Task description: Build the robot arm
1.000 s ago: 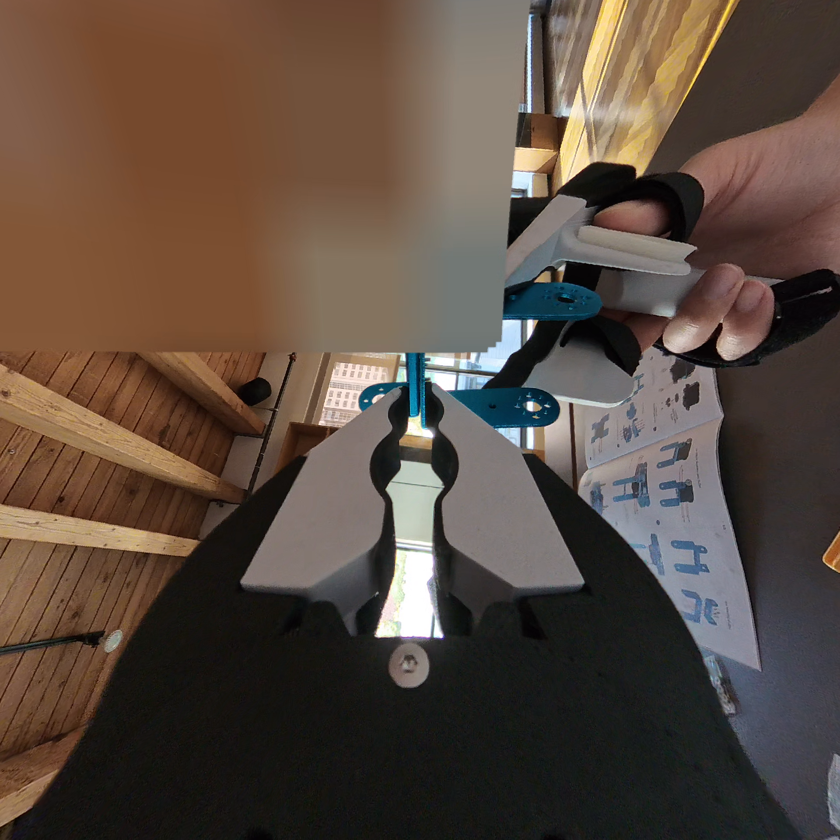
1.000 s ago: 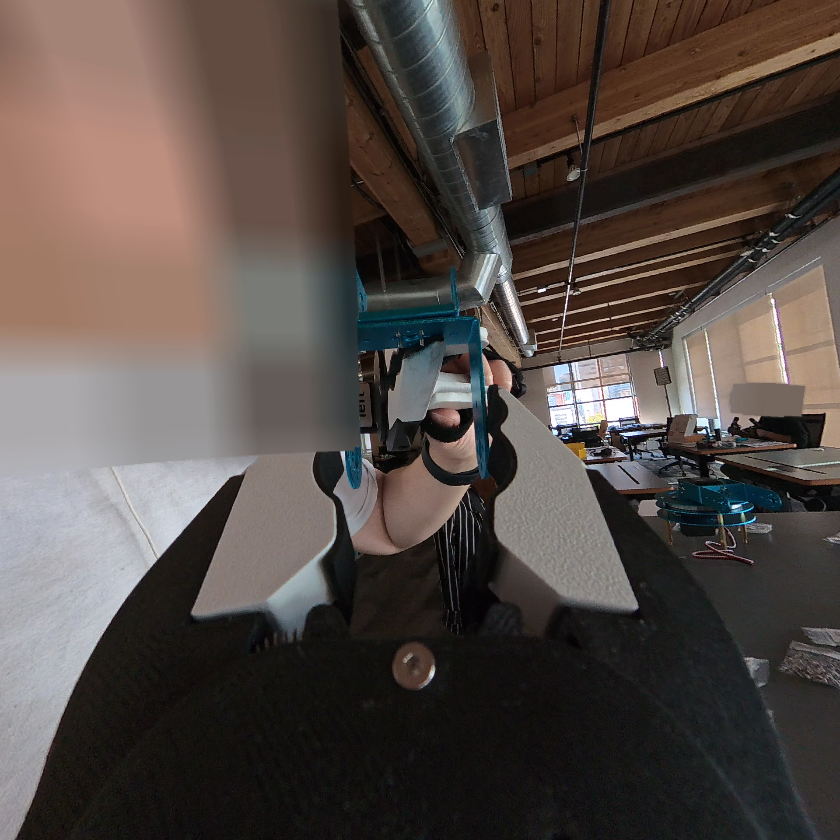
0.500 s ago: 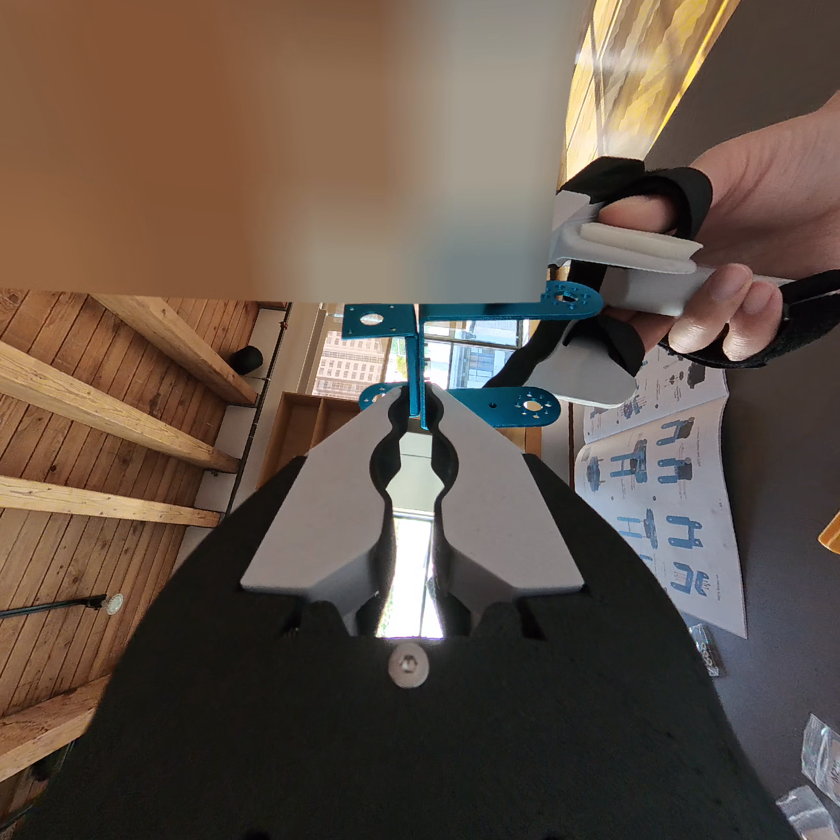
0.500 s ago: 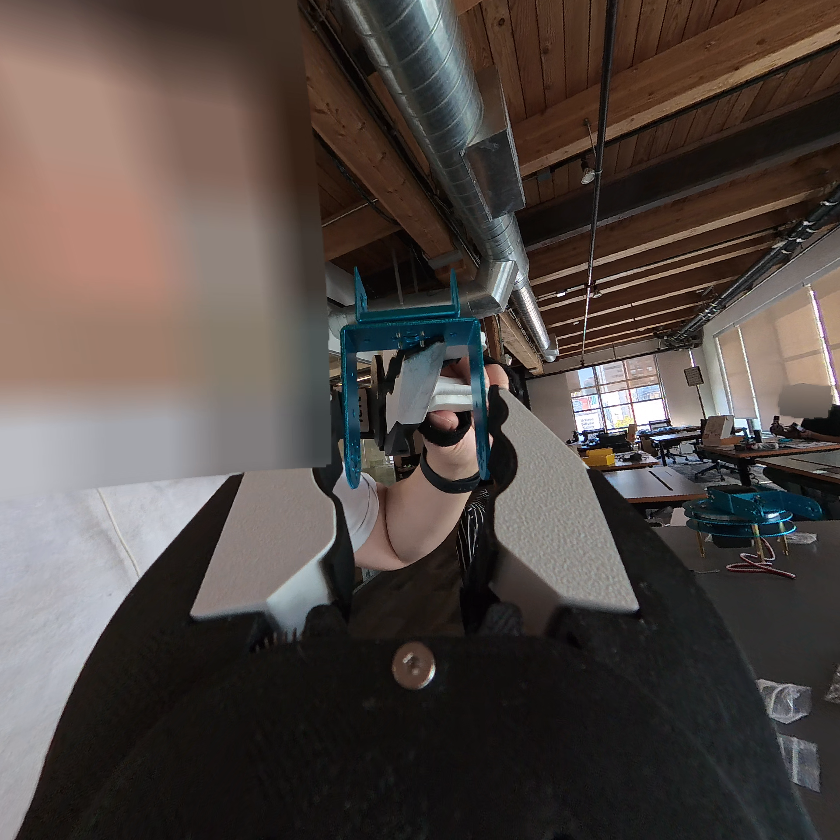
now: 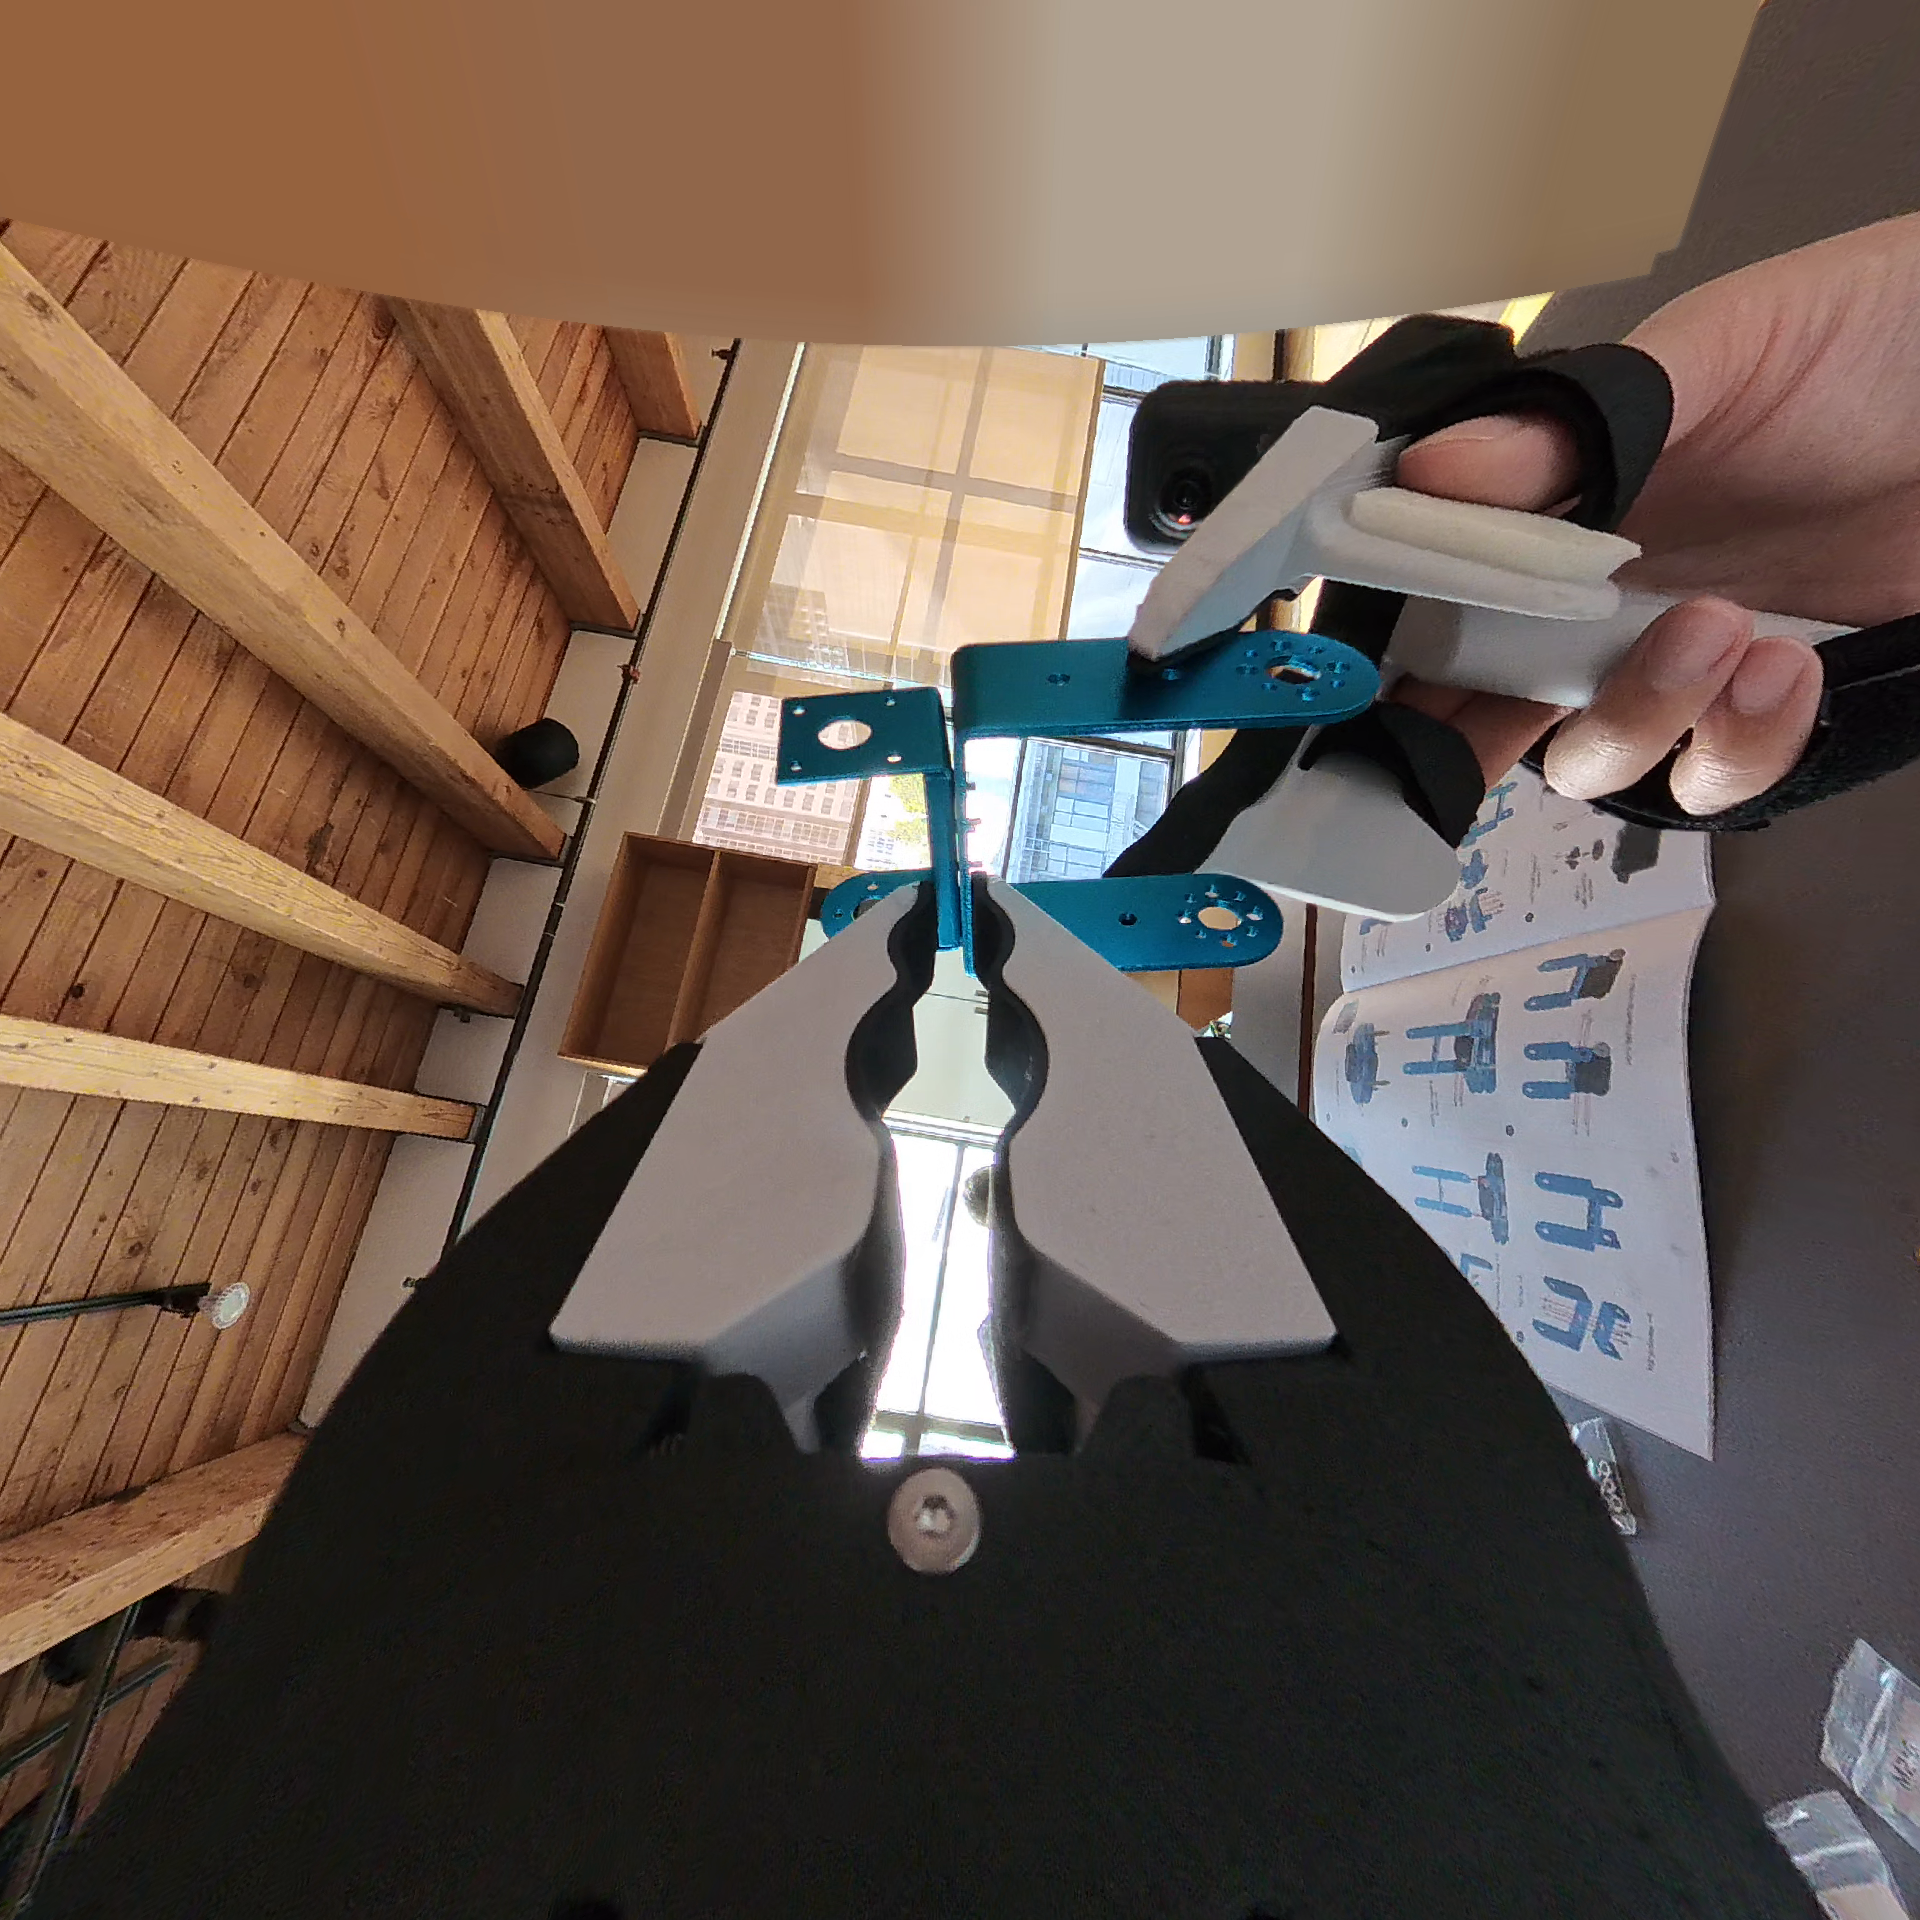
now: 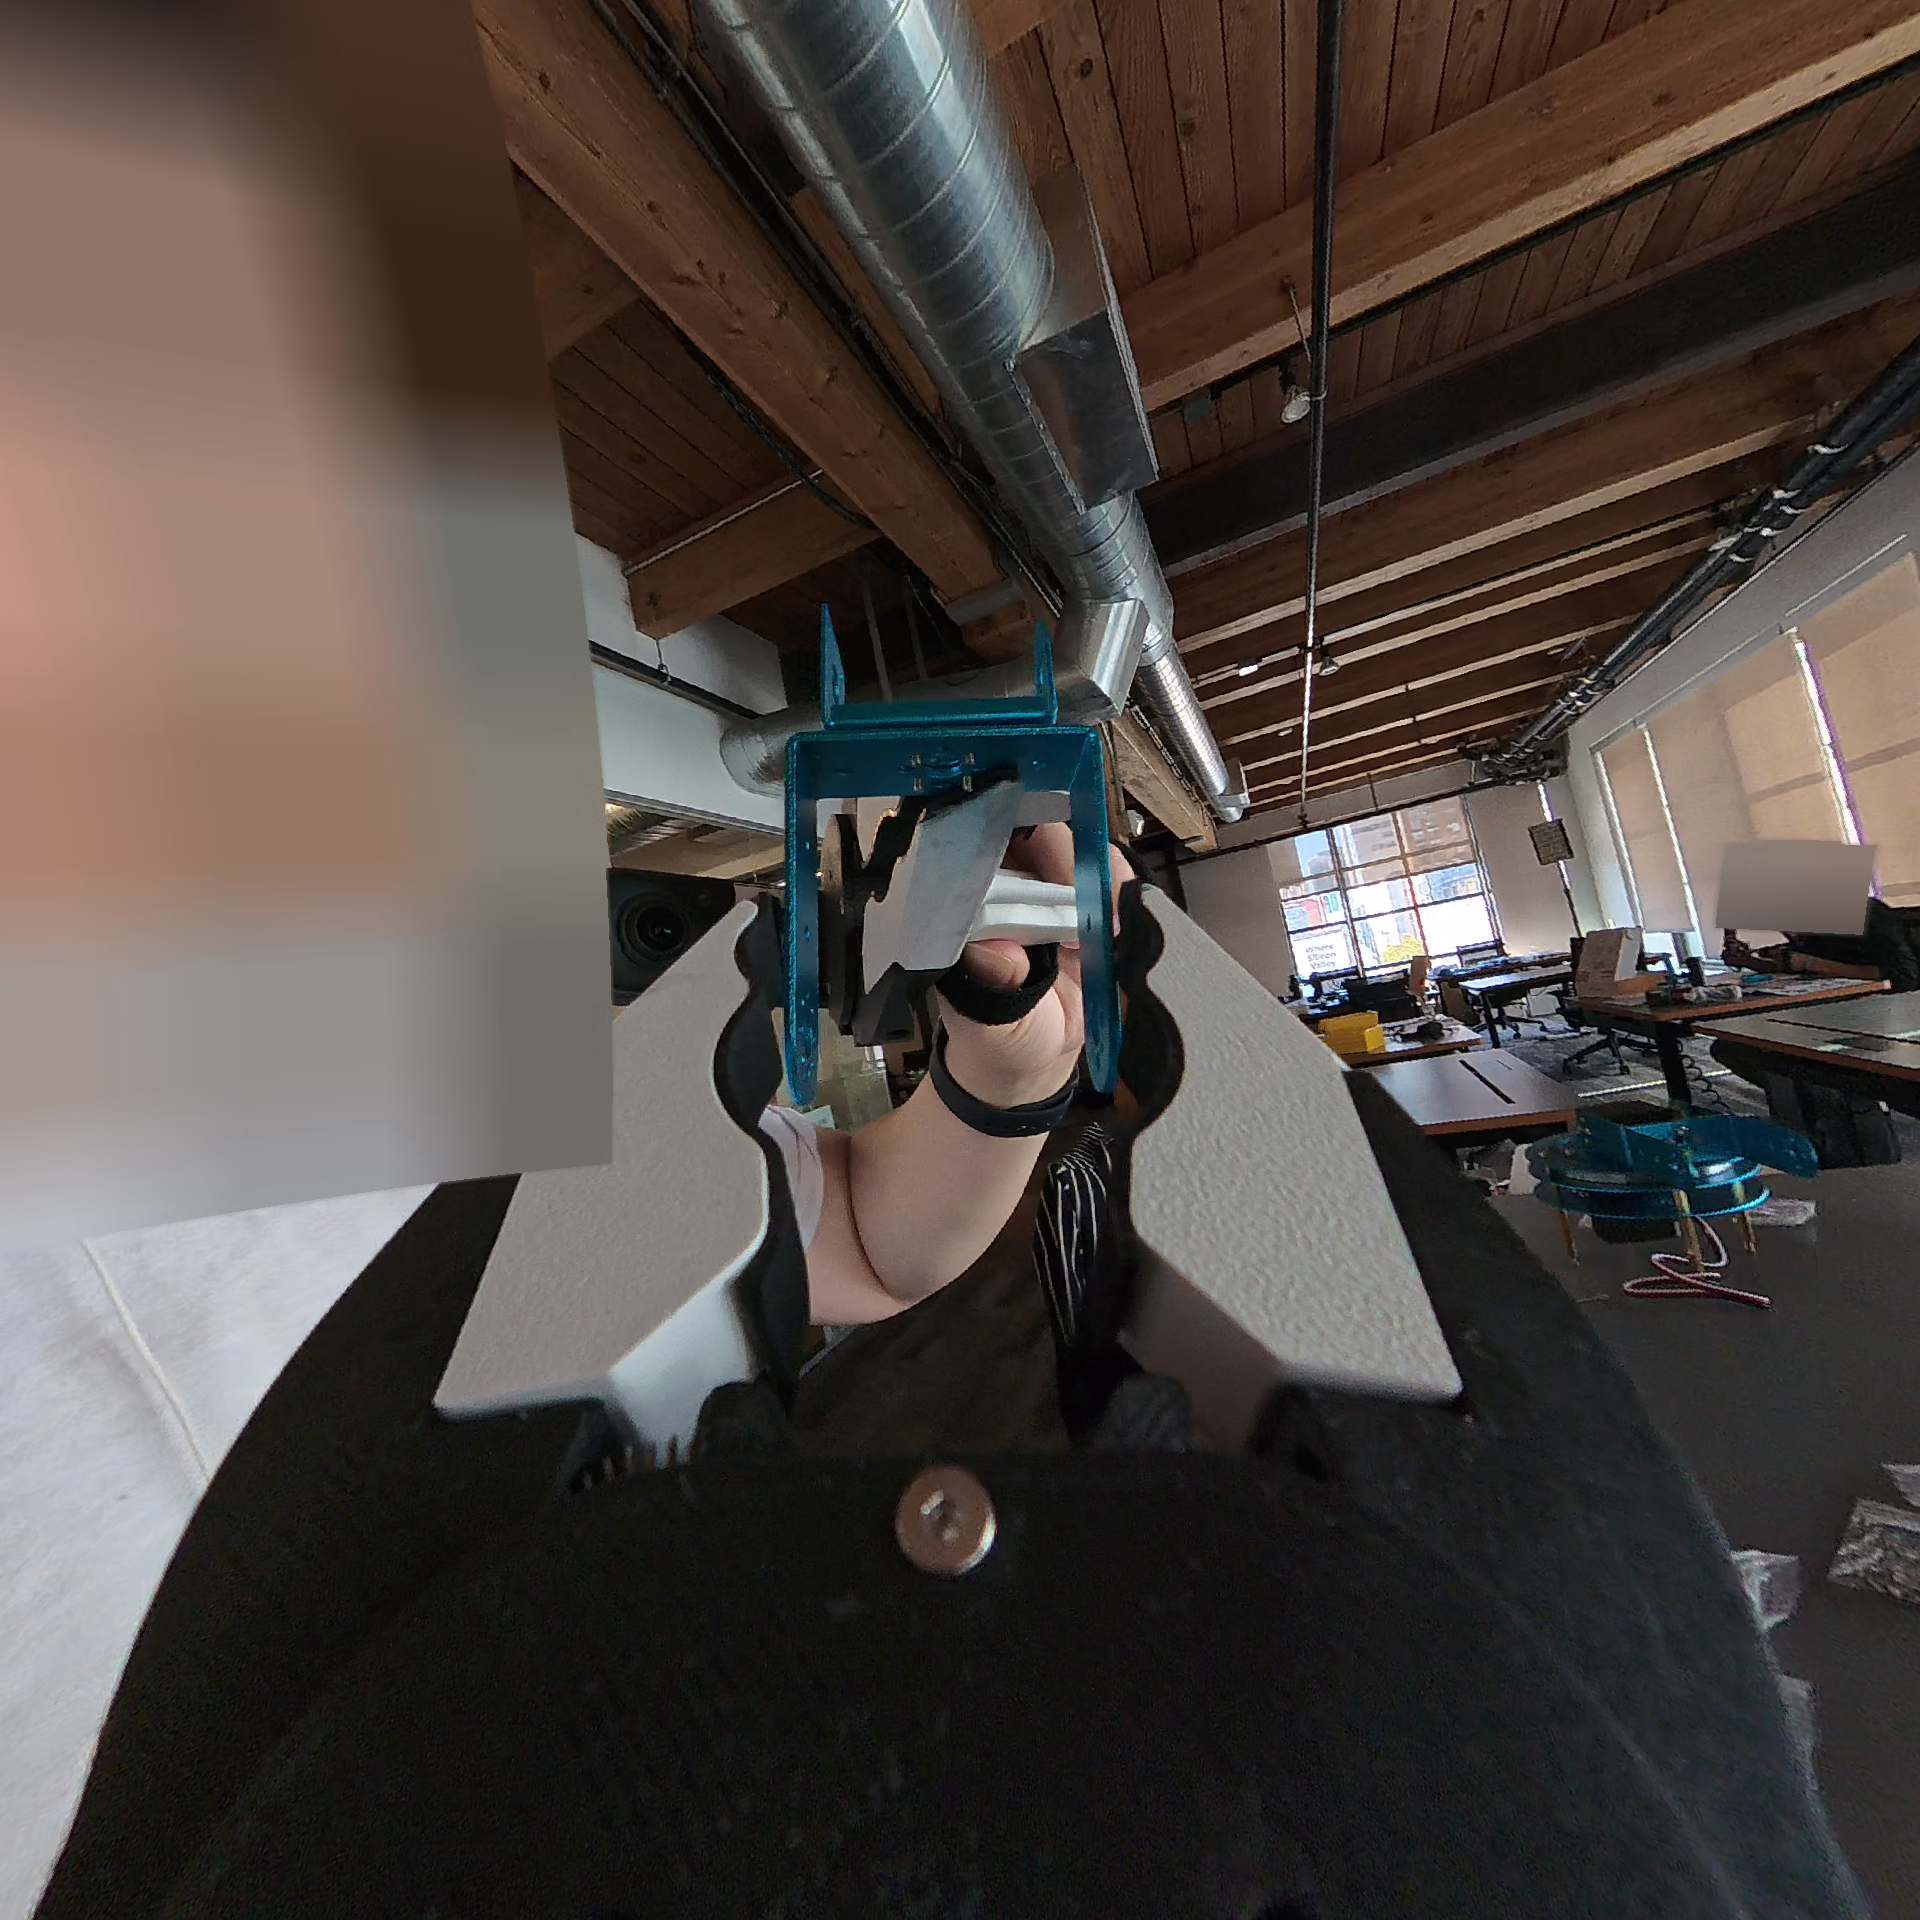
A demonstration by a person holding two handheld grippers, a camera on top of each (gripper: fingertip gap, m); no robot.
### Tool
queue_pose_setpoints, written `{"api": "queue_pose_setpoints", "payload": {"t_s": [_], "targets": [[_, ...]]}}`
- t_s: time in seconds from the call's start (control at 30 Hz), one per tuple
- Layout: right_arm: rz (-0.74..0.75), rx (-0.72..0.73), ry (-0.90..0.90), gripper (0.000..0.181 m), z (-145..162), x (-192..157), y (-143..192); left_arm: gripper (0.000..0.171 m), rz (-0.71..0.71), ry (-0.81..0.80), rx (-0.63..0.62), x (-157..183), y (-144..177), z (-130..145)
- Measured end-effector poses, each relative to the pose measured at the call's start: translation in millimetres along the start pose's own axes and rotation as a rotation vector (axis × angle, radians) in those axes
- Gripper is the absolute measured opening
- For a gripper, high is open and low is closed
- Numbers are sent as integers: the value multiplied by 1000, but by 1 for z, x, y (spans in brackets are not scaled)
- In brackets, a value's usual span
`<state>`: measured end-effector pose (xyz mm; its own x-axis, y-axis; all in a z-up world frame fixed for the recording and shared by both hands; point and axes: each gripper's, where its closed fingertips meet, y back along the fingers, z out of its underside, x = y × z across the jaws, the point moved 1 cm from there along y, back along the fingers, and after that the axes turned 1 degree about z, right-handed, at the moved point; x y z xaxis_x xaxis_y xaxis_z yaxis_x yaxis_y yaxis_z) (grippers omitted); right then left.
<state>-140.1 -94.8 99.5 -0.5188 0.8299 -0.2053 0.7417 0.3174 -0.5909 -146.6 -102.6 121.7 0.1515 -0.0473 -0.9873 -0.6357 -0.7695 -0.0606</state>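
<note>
A blue metal bracket assembly is held up in the air: a U-shaped bracket with two round-ended arms, and a smaller bracket joined to its back. My left gripper is shut on the plate between them. My right gripper comes in from the right, strapped to a hand, with one finger on the upper arm. In the right wrist view my right gripper spans the U bracket, its pads pressed on the outside of both arms. The left gripper shows inside the U.
An open instruction booklet lies on the dark table, with clear bags of small parts near it. A round blue assembly, a red and white wire and more bags are on the right. A person's white shirt is close on the left.
Both grippers have swung together with the bracket still held between them; the background has shifted. More of the bracket shows in both views.
</note>
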Motion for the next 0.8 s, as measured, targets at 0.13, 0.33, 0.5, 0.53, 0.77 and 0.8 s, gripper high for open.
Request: {"api": "queue_pose_setpoints", "payload": {"t_s": [0.13,0.33,0.5,0.53,0.77,0.8], "targets": [[17,1,-8,64,-8,1,0,5,-6,3,-27,-8,-2,5],[119,-17,125,69,-20,6,12,5,-9,32,-76,-10,-6,22],[187,-138,322,61,-29,5,31,4,-3,68,-84,-7,-2,29],[214,-168,354,58,-29,7,34,4,-5,68,-87,-8,-1,30],[250,-203,320,57,-16,13,31,5,-4,88,-208,-8,6,54],[246,-198,298,58,-11,13,28,5,-7,92,-236,-8,8,59]]}}
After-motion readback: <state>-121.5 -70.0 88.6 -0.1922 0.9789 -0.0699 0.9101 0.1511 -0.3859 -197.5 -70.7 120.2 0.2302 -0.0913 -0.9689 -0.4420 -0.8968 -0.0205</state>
